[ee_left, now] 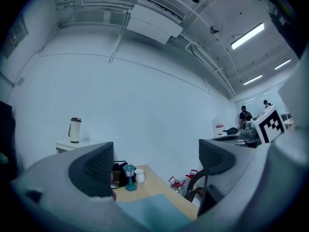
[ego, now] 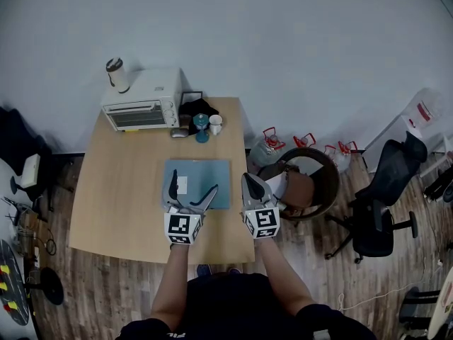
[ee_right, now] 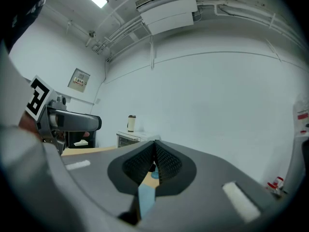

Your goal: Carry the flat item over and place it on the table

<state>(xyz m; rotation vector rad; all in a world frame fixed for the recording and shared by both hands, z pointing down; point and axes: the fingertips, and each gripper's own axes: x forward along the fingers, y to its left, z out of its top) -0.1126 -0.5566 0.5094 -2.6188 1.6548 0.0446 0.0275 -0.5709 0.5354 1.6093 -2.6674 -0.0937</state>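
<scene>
Office-like room: wooden table, toaster oven, swivel chair, bare white wall.

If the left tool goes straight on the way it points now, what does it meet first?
Likely the teal lamp beside the white cup at the table's far end; nothing nearer shows ahead of the left tool. Height and depth are uncertain.

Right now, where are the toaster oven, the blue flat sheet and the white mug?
white toaster oven point(ego: 136, 115): head view, on its glass door.
blue flat sheet point(ego: 205, 172): head view, on its bare middle.
white mug point(ego: 215, 125): head view, on its open top.
</scene>
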